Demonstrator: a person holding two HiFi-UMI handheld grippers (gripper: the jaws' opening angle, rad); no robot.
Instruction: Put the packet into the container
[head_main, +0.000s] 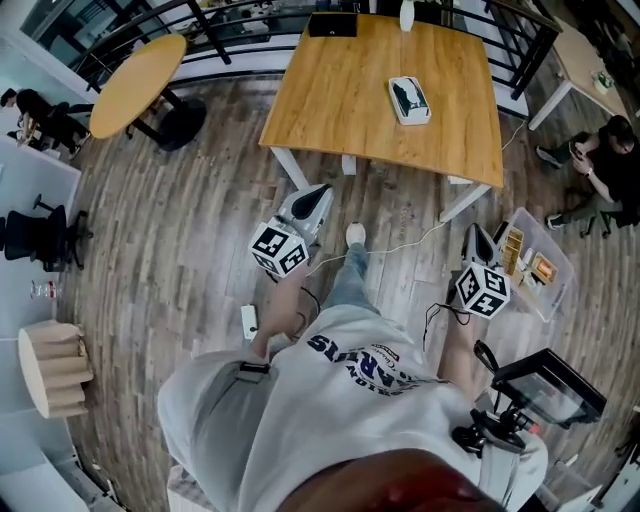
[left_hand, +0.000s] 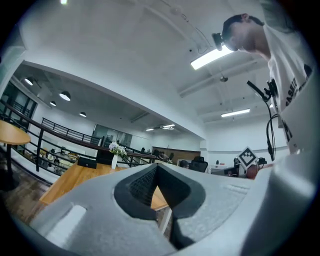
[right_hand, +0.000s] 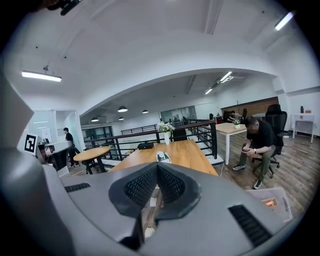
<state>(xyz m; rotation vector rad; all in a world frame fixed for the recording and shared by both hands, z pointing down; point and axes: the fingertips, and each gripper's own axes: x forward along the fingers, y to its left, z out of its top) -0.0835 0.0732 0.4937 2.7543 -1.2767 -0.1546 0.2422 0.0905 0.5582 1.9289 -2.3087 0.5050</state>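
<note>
**Both grippers empty, target on the table ahead**

The likeliest task thing is a white pack (head_main: 408, 100) with a dark centre. It lies flat on the wooden table (head_main: 340, 110), toward the table's right half and clear of the edges. From here I cannot settle whether it is the packet itself or a shallow tray. Its long axis runs roughly away from me, tilted a little across the table.

The only other candidate for the container is a clear bin (head_main: 562, 262) on the floor at my right, just beside the table leg. It holds some small things I cannot name.

The pack is ahead of both hands and well apart from them. Sideways it falls between the two grippers.

- In the right gripper view the pack (right_hand: 161, 157) sits just above the jaw tips, so the right gripper (right_hand: 157, 164) is aimed almost straight at it.
- The left gripper view shows the table off to the left, and no pack.
- Neither hand is clearly nearer. On aim alone I judge the right the better one to reach with.

Left gripper (head_main: 320, 192): jaws closed together, nothing between them. Right gripper (head_main: 475, 232): pads meet at the tip, also empty.

Nothing of the task is done. My jaws must open before they reach the pack, and closing across its short width looks easiest.
</note>
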